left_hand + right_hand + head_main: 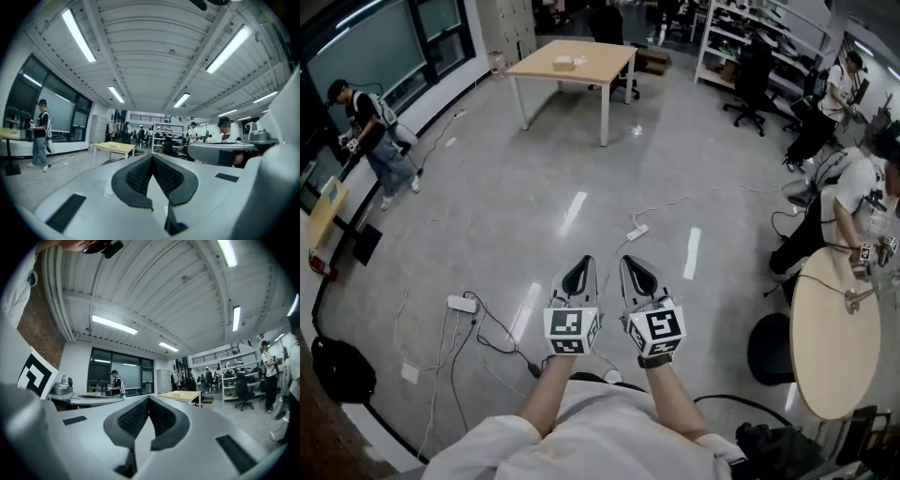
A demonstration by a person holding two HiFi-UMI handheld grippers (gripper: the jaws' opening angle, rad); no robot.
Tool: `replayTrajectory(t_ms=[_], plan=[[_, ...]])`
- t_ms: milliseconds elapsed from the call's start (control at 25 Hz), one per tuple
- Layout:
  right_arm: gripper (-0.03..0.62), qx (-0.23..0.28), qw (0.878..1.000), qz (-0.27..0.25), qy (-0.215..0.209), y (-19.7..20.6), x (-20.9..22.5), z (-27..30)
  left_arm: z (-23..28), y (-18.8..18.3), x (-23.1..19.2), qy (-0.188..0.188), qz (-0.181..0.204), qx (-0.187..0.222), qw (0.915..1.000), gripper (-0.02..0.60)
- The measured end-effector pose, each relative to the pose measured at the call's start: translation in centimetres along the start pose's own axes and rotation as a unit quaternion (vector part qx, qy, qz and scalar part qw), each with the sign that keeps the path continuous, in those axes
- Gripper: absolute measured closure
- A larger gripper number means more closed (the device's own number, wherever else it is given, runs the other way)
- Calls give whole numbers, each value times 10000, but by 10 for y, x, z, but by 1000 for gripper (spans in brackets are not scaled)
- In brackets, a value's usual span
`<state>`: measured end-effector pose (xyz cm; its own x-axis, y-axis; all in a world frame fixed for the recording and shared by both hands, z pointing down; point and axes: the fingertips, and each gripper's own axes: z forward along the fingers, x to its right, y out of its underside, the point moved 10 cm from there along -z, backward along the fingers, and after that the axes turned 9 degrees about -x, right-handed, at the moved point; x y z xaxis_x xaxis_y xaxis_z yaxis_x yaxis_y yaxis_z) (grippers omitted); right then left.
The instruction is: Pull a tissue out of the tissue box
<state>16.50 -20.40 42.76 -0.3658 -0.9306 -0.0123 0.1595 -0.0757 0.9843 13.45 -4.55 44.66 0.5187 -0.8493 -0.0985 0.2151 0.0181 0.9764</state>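
Note:
A small pale tissue box (563,63) sits on a light wooden table (600,56) far across the room. The same tissue box (115,146) shows small in the left gripper view, and as a speck (176,394) in the right gripper view. My left gripper (584,262) and right gripper (628,262) are held side by side in front of my chest, pointing level over the grey floor. Each is shut with nothing between its pads, as the left gripper (152,157) and right gripper (148,398) show in their own views. Both are far from the box.
A round pale table (834,328) and a black stool (772,348) stand close on my right. A power strip (461,303) and cables lie on the floor to the left. One person (373,131) stands at the left wall; others sit at the right (853,192). Office chairs (748,84) stand beyond.

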Motion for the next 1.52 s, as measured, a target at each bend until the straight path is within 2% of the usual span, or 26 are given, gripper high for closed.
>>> replayTrajectory(t_ms=[160, 320, 440, 600, 760, 960, 1080, 1240, 1520], plan=[[592, 35, 9990, 30, -441, -1, -11, 25, -16, -2, -23, -560, -57, 96, 9984, 591], [593, -96, 9961, 124, -867, 5, -27, 59, -28, 6, -51, -998, -138, 14, 9949, 591], [592, -215, 9932, 86, -1145, 14, -39, 85, -31, 19, -75, -1182, -361, -16, 9923, 591], [593, -323, 9900, 11, -1374, 21, -51, 130, -11, 31, -119, -1330, -707, 33, 9886, 591], [593, -339, 9912, -103, -1278, 13, -50, 192, 31, 23, -168, -1221, -526, -12, 9911, 591], [594, -26, 9923, -383, -1181, -31, -60, 280, 65, -19, -248, -1032, -377, 501, 9927, 591], [593, 14, 9915, -406, -1239, -44, -75, 324, 80, -34, -297, -1014, -426, 586, 9922, 591], [593, -191, 9872, -454, -1516, -37, -108, 371, 88, -26, -354, -1069, -668, 538, 9906, 591], [592, -328, 9835, -460, -1718, -38, -111, 445, 131, -23, -398, -1091, -769, 415, 9902, 591]])
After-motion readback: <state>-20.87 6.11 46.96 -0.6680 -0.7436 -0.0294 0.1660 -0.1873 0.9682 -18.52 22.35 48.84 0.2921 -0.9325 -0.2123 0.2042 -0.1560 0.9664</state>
